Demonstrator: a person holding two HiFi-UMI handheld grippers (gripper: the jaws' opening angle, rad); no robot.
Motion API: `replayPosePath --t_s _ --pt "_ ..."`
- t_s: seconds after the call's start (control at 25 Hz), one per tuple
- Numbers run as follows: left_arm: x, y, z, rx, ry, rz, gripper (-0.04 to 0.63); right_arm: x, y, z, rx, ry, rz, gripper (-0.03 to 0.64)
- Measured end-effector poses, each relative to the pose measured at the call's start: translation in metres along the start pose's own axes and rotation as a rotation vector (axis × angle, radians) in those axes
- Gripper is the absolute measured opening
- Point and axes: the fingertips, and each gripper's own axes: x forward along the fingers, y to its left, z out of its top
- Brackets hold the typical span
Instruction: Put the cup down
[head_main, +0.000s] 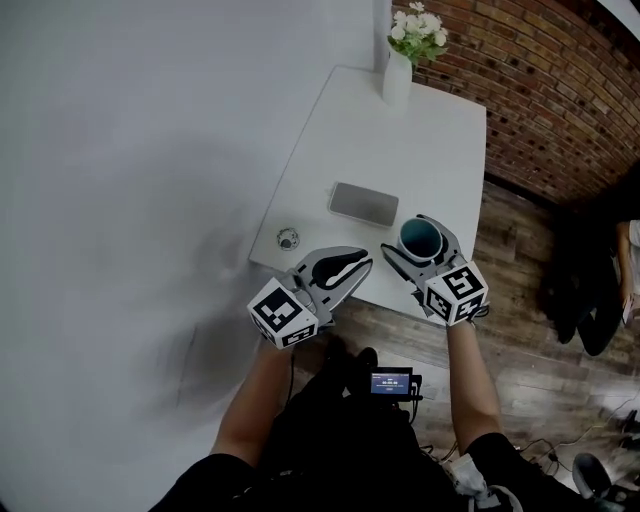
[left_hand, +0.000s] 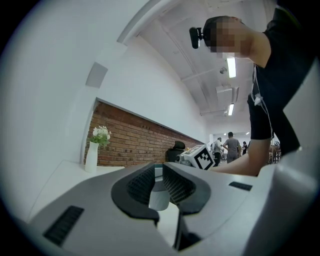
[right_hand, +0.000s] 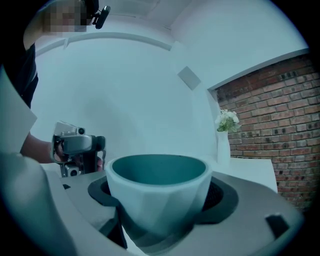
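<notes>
Teal inside and white outside, the cup (right_hand: 159, 192) stands upright with its mouth up, squeezed at its sides between the two wide-spread jaws of the right gripper (head_main: 408, 238), over the near right corner of the white table (head_main: 340, 130) just beside a flat grey slab (head_main: 364, 203). Its way down looks straight, though I cannot tell whether its base touches the top. The left gripper (head_main: 360, 264), jaws nearly together on nothing, hangs apart to its left
</notes>
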Motion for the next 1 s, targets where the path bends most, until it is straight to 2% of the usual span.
replayPosePath --t_s 0.36,0.48,1.0 --pt "0.003 0.020 -0.012 -0.023 -0.005 0.006 0.040 0.067 -0.045 -0.002 -0.018 -0.039 -0.016 0.408" --pt "0.007 0.025 -0.013 -0.028 -0.040 0.008 0.040 0.088 -0.054 -0.014 -0.015 -0.037 -0.006 0.408" --pt "0.002 0.055 -0.046 -0.077 -0.060 0.067 0.040 0.155 -0.082 -0.063 -0.038 -0.002 0.002 0.408"
